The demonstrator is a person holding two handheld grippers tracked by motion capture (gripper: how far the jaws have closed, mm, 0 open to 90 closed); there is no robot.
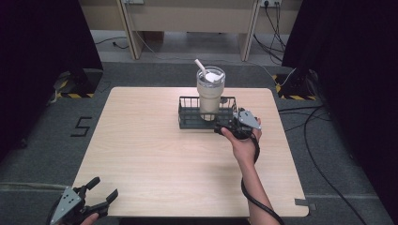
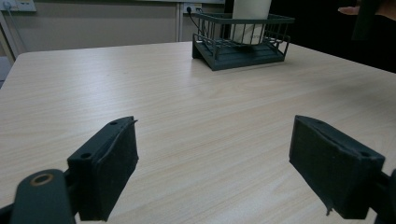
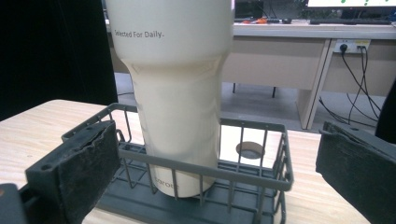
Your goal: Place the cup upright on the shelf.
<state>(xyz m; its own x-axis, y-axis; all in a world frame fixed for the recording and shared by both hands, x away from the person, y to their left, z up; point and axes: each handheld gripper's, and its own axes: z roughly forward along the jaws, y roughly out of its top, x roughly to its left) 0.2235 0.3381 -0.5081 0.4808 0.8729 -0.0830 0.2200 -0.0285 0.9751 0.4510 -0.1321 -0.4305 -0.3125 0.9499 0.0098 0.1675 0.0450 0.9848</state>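
I see the cream tumbler (image 1: pixel 210 96) standing upright in the dark wire basket (image 1: pixel 187 117) near the worktop's (image 1: pixel 150 150) far edge. My right tongs (image 1: pixel 228 125) sit spread wide at the basket's near right corner, gripping nothing. My left tongs (image 1: pixel 104 191) gape empty over the near left corner.

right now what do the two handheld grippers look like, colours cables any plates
Both are black two-jaw tools. The left gripper and right gripper each carry a grey three-cornered plate on top. The jaw pads are dark, worn and frayed at the edges. A black cable trails from the right one along the bare forearm. No sleeves show.
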